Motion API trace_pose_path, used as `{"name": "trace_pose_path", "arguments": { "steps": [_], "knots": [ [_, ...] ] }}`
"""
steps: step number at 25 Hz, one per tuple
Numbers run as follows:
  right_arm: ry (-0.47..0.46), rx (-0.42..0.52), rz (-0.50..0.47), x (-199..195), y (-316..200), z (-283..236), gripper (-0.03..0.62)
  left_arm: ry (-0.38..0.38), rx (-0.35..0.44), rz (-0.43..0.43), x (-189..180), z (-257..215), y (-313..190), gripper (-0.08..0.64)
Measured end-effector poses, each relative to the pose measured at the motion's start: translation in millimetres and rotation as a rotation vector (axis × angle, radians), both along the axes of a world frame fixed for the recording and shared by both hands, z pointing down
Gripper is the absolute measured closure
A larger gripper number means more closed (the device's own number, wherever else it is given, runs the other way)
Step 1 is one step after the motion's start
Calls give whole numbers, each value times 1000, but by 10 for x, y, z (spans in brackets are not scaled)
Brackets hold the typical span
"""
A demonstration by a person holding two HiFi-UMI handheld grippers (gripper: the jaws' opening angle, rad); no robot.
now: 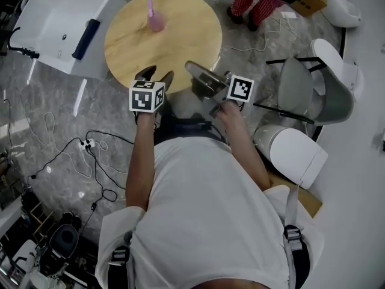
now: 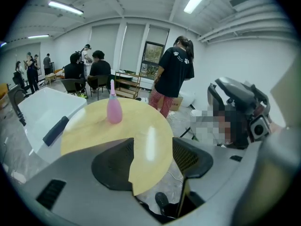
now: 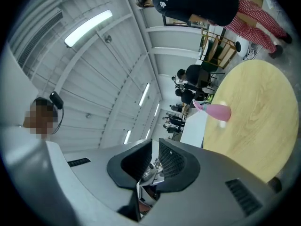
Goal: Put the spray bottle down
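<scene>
Pink spray bottle (image 1: 155,18) upright on far part of round wooden table (image 1: 186,41), well apart from both grippers. Left gripper (image 1: 155,75) at near table edge, jaws spread wide, empty. Right gripper (image 1: 195,71) just right of it, jaws drawn almost together, nothing between. White tub (image 1: 54,17) just left of table, dark bar (image 1: 86,38) on its rim. Grey chair (image 1: 301,89) and white toilets (image 1: 298,152) at right; cables (image 1: 90,152) on floor at left. Cardboard box (image 1: 308,2) far right, print unreadable.
</scene>
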State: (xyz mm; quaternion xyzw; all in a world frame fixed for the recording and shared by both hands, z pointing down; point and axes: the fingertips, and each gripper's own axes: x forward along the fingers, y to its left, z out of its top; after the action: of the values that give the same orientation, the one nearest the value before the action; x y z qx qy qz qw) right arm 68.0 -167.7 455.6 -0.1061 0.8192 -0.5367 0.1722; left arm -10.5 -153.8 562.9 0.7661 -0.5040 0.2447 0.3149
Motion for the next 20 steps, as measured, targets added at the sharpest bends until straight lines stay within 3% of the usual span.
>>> {"name": "trace_pose_path", "arguments": {
  "steps": [11, 20],
  "knots": [
    [-38, 6, -76, 333, 555, 17, 560, -42, 11, -60, 358, -73, 643, 299],
    [-66, 28, -86, 212, 674, -93, 560, -69, 15, -58, 243, -159, 769, 299]
  ]
}}
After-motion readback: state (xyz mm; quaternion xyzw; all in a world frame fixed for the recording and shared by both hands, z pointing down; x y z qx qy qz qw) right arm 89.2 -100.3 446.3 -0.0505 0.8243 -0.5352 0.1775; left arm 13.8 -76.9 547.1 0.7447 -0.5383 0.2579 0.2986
